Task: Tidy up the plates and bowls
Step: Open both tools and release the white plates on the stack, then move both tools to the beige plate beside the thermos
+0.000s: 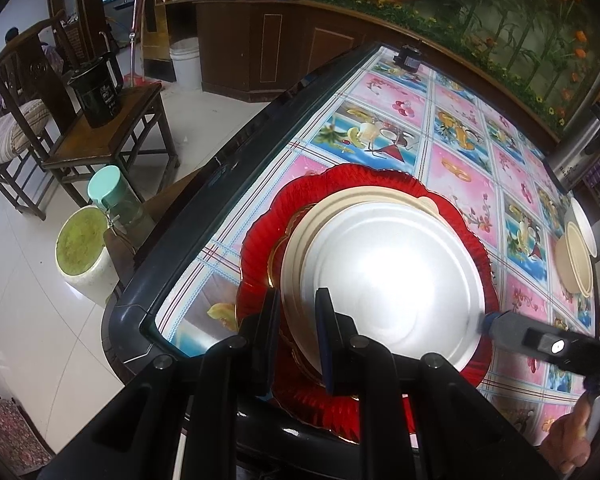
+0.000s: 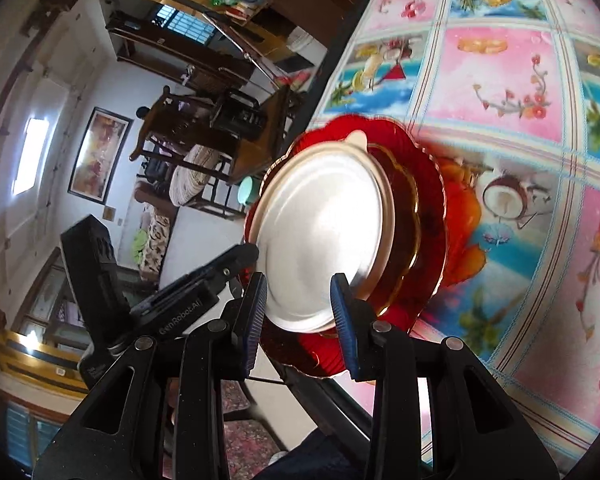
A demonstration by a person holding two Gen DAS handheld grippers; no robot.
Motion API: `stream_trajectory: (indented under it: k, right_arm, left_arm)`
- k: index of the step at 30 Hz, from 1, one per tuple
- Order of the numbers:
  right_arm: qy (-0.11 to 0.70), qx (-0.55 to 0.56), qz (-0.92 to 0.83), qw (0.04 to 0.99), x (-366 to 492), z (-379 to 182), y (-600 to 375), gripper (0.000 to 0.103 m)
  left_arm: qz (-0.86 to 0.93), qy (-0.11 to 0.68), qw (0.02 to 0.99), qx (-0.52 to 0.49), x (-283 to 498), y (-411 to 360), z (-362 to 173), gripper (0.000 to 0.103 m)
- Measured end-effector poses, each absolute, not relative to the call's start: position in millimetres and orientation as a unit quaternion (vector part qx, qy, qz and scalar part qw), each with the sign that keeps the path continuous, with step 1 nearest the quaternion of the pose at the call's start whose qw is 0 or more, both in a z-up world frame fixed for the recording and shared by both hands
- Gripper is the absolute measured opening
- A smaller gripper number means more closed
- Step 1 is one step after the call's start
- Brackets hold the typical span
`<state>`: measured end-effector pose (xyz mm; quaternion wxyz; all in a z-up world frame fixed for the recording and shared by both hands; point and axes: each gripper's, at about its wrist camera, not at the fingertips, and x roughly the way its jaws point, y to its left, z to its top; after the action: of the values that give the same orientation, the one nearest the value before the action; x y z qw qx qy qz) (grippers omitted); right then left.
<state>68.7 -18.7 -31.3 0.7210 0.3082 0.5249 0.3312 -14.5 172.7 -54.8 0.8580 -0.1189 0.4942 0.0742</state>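
A stack lies on the patterned tablecloth [image 1: 460, 168]: a red scalloped plate [image 1: 260, 240] at the bottom, a cream plate [image 1: 340, 204] on it, and a silver metal plate [image 1: 388, 280] on top. My left gripper [image 1: 296, 312] straddles the near-left rim of the silver and cream plates. My right gripper [image 1: 486, 322] touches the silver plate's right rim. In the right wrist view the right gripper [image 2: 300, 304] straddles the silver plate [image 2: 320, 232] above the red plate [image 2: 428, 216]. A cream bowl [image 1: 574, 260] and a white dish [image 1: 584, 224] sit at the right.
The table's dark edge [image 1: 228, 168] runs close on the left of the stack. Beyond it stand a wooden chair [image 1: 112, 136] with a black bucket [image 1: 96, 92], a green-lidded jar [image 1: 112, 196] and a white tub [image 1: 84, 252]. A steel pot [image 1: 580, 148] stands at far right.
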Motion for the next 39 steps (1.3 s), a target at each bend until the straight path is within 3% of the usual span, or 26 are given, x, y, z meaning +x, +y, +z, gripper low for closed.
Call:
stream_trajectory:
  k: [10, 14, 39]
  right_arm:
    - [0.512, 0.32, 0.321, 0.729, 72.8, -31.0, -39.3, 0.033]
    - [0.504, 0.327, 0.313, 0.736, 71.6, -30.8, -53.8, 0.033]
    - [0.445, 0.386, 0.277, 0.759, 39.1, -24.7, -155.9, 0.033]
  left_arm:
    - [0.076, 0.493, 0.861, -0.098, -11.1, 157.2, -50.5, 0.018]
    - [0.078, 0.48, 0.871, -0.076, -10.8, 143.3, -40.4, 0.027]
    - [0.065, 0.445, 0.893, 0.026, -9.3, 58.2, -11.5, 0.027]
